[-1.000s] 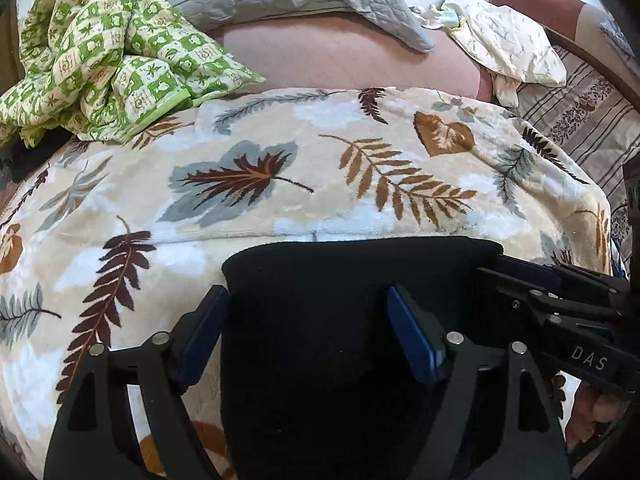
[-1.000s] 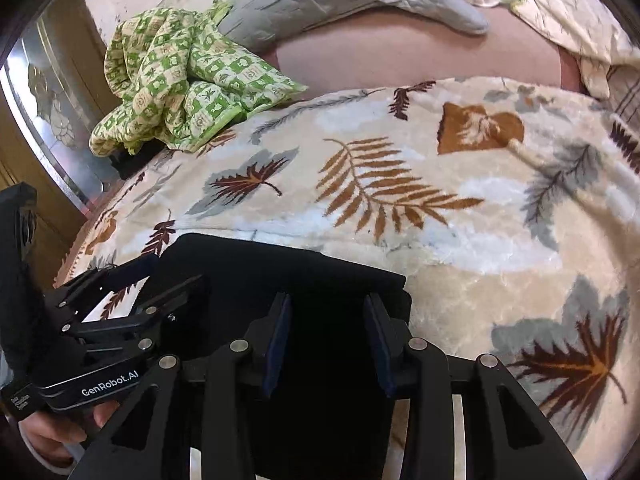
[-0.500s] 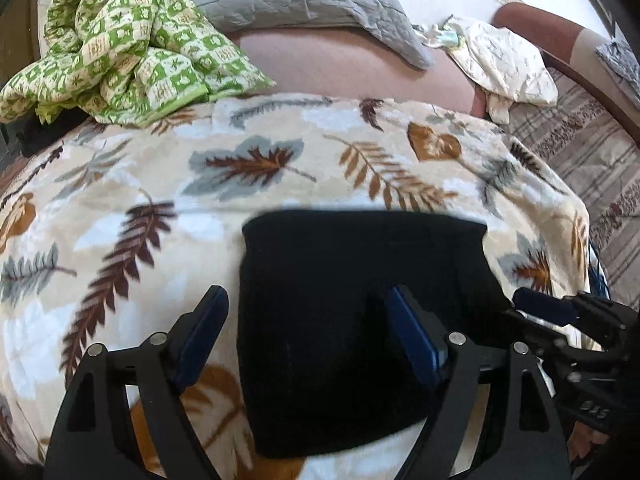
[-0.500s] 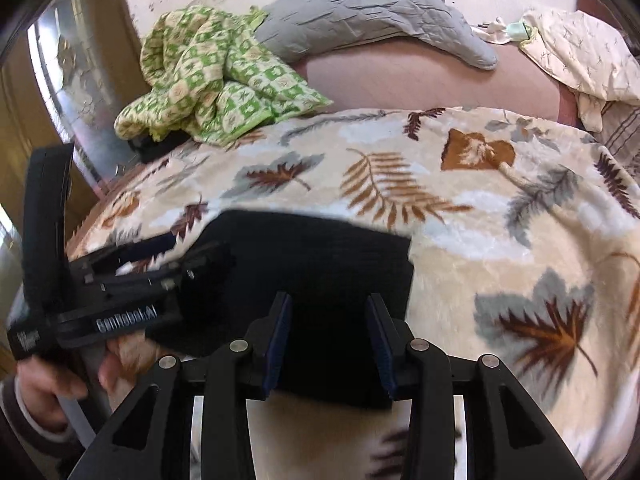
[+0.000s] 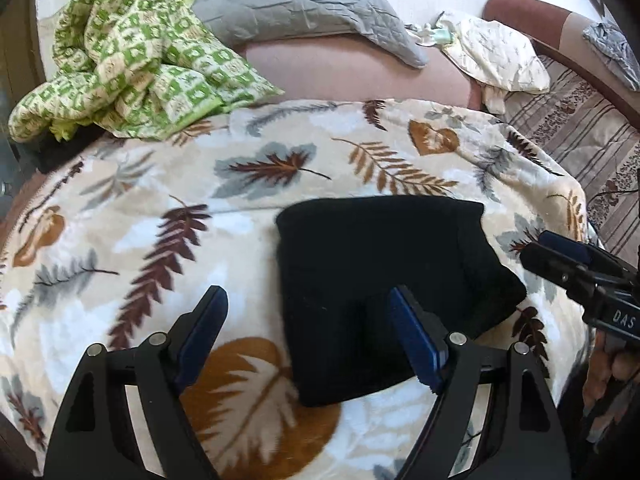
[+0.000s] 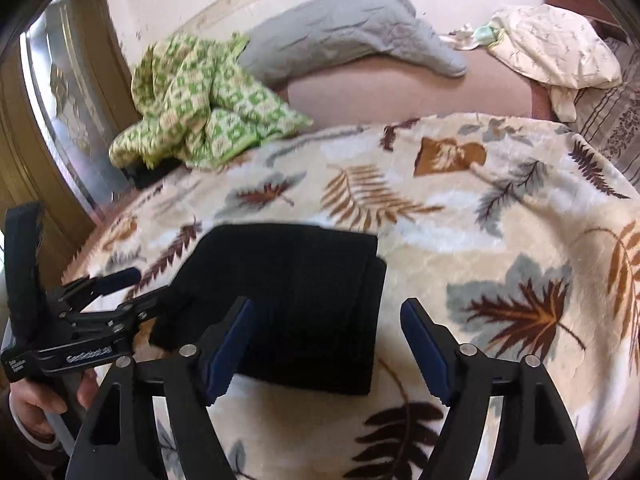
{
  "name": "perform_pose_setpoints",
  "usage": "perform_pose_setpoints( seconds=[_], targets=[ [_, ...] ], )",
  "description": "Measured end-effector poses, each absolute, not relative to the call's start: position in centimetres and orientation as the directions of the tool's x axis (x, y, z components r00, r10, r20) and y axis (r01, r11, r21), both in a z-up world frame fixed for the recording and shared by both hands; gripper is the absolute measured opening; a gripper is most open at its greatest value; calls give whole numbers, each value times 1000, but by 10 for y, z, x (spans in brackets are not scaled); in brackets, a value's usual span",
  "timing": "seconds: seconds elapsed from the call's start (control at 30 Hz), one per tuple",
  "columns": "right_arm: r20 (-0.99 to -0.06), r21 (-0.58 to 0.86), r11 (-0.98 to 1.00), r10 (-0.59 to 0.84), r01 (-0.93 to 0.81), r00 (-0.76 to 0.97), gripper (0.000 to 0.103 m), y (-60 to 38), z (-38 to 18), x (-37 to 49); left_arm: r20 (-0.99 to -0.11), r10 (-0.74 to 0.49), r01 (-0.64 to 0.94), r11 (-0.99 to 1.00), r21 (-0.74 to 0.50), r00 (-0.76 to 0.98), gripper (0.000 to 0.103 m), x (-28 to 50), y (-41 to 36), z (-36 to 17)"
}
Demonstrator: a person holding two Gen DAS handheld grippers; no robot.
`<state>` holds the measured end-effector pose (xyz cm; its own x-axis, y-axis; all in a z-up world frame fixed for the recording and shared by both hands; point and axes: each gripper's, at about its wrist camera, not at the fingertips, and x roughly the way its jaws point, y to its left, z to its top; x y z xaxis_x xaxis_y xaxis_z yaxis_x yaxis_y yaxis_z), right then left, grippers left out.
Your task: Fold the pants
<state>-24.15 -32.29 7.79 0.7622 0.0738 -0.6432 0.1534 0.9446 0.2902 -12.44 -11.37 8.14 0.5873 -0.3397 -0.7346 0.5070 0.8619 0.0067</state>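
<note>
The black pants [image 5: 384, 280] lie folded into a compact rectangle on the leaf-patterned blanket [image 5: 280, 168]. My left gripper [image 5: 306, 296] hovers over their near left part, open, with neither pad touching cloth. In the right wrist view the pants [image 6: 288, 280] sit left of centre. The jaws of my right gripper [image 6: 326, 306] are opening above the pants' near right edge, pads clear of the fabric. Each gripper shows in the other's view: the right gripper [image 5: 544, 250] beside the pants' right side, the left gripper [image 6: 148, 284] at their left corner.
A crumpled green checked quilt [image 5: 132, 52] and a grey pillow [image 5: 304, 4] lie at the back of the bed. A cream cloth [image 5: 496, 56] rests on a striped sheet [image 5: 580, 128] at the right. A hand [image 6: 36, 404] holds the left gripper.
Both grippers have drawn back and risen from the pants, which now show whole on the blanket. The right gripper's jaws have spread from narrow to wide.
</note>
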Motion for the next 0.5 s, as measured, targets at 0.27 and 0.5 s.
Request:
perform_pose_setpoints(
  seconds=[0.27, 0.5],
  targets=[
    [-668, 310, 927, 55, 210, 742, 80, -334, 56, -238, -718, -338, 467, 884, -21, 609, 84, -116, -110, 64],
    [-667, 231, 950, -3, 210, 745, 81, -333, 54, -235, -726, -311, 435, 900, -18, 614, 84, -111, -114, 57]
  ],
)
